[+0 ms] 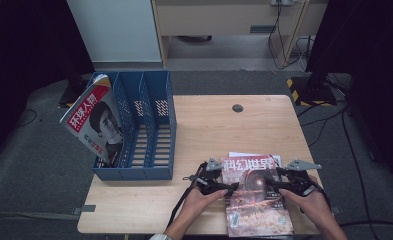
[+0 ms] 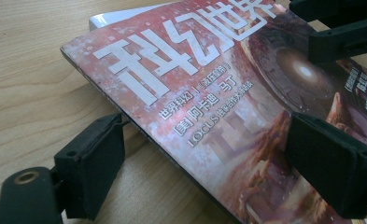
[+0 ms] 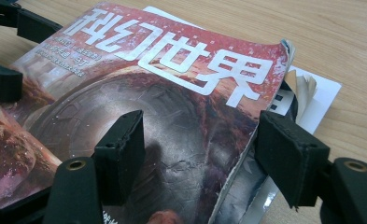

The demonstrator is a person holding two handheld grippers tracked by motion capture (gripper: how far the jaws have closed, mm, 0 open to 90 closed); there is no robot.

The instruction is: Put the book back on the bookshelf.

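Note:
A red science-fiction magazine (image 1: pixel 256 197) with big white characters lies near the table's front edge, on top of another, whiter publication (image 3: pixel 319 93). My left gripper (image 1: pixel 228 187) is at its left side. In the left gripper view my left gripper (image 2: pixel 209 140) stands open astride that edge, one jaw by the wood and the other over the cover (image 2: pixel 209 84). My right gripper (image 1: pixel 271 184) is at the right side. In the right gripper view my right gripper (image 3: pixel 202 130) is open around the cover's curled right edge (image 3: pixel 260 88), with neither pad seen pressing.
A blue three-slot file rack (image 1: pixel 151 127) stands at the table's left; a red-covered magazine (image 1: pixel 96 120) leans in its leftmost slot. Bare wood (image 1: pixel 219 125) lies between rack and magazines, with a cable hole (image 1: pixel 237 108) at the back. Cables trail off the front edge.

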